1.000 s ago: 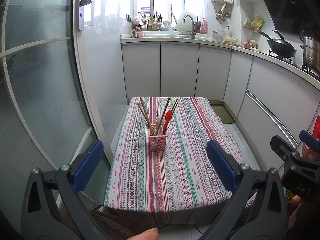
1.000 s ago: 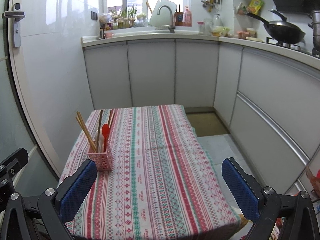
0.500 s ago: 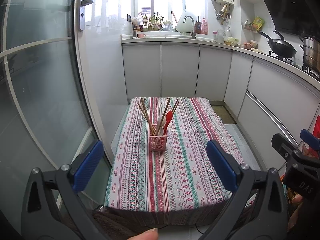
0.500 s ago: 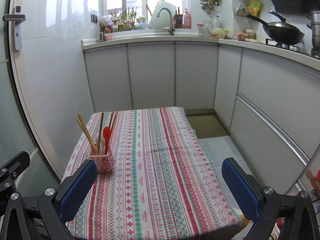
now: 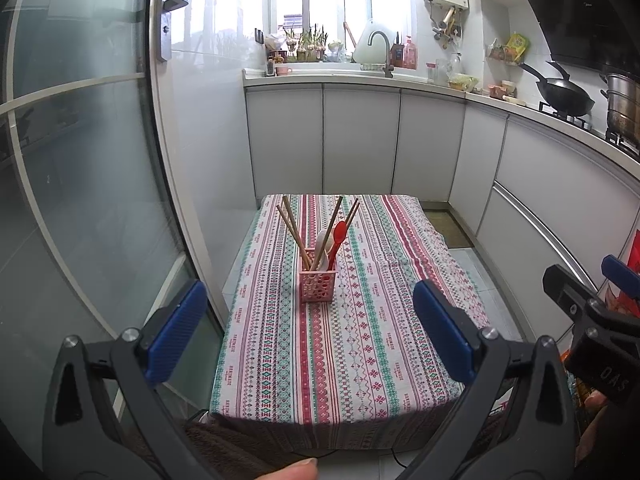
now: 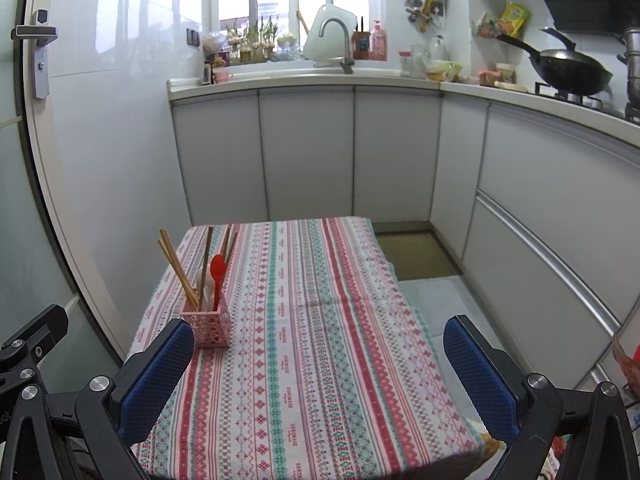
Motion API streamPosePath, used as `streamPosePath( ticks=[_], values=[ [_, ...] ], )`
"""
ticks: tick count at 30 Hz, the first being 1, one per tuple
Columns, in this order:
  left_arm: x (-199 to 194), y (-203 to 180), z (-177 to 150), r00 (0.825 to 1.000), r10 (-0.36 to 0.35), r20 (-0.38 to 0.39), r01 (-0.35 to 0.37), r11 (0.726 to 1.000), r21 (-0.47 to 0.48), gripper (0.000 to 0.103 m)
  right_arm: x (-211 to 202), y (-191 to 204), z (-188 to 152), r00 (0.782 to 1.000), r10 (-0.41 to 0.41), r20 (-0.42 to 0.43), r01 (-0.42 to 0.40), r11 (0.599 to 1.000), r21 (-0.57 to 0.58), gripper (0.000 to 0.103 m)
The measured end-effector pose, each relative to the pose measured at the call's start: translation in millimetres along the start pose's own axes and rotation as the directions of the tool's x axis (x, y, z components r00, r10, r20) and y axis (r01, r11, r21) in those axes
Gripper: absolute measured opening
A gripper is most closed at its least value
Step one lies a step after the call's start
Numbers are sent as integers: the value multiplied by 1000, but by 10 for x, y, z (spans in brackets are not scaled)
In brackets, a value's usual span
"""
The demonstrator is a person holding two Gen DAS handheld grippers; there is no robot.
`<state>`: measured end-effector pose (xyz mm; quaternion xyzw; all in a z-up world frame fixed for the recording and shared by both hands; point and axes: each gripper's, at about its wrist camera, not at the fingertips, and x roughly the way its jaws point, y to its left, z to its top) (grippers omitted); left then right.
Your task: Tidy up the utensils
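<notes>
A pink perforated holder (image 5: 317,286) stands on the striped tablecloth (image 5: 360,344), left of the table's middle. It holds several wooden chopsticks (image 5: 294,232), a red spoon (image 5: 339,234) and a white spoon (image 5: 323,242), all upright. It also shows in the right wrist view (image 6: 210,330), with the red spoon (image 6: 218,270) in it. My left gripper (image 5: 310,334) is open and empty, back from the table's near edge. My right gripper (image 6: 316,376) is open and empty above the near part of the table.
White kitchen cabinets (image 5: 360,140) run behind and along the right of the table. A sink tap (image 5: 380,46) and a wok (image 5: 564,94) sit on the counter. A glass door (image 5: 80,180) stands to the left. A brown floor mat (image 6: 416,254) lies beyond the table.
Both grippers have drawn slightly back and up from the table. The holder and utensils have not moved.
</notes>
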<state>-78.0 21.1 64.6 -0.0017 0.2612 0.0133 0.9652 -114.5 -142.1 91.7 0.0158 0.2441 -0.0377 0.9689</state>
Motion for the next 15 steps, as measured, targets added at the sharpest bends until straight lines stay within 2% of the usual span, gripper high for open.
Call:
streamPosePath(
  ticks=[15],
  values=[
    [2,15,-3,1000,7,1,-7,1000,-5,102,12,13,2,1000,0,-2,0,1000,-5,102]
  ],
)
